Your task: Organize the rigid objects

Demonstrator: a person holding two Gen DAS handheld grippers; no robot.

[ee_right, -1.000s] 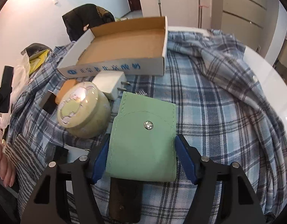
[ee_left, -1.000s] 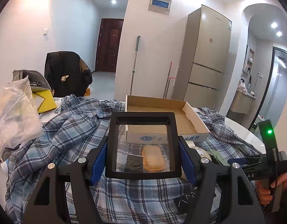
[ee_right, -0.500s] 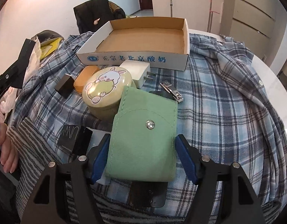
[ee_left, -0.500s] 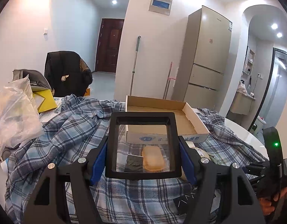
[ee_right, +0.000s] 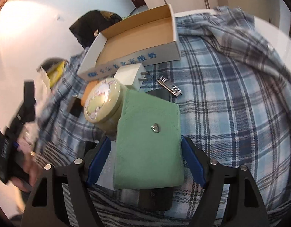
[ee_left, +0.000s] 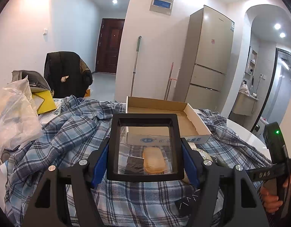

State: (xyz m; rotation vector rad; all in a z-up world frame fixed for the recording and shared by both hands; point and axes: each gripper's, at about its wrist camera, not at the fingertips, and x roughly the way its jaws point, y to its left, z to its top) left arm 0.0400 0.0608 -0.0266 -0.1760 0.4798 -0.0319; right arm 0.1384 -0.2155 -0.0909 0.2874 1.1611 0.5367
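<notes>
Box on plaid cloth, fridge behind.

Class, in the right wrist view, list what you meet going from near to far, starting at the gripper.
right gripper → green pouch → nail clipper → white charger plug → cardboard box

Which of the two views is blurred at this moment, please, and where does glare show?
Left wrist view: sharp, with bright ceiling lights glaring above the fridge. Right wrist view: motion-blurred, worst at the left edge; the box lettering is smeared, and a glare spot sits on the round tin.
</notes>
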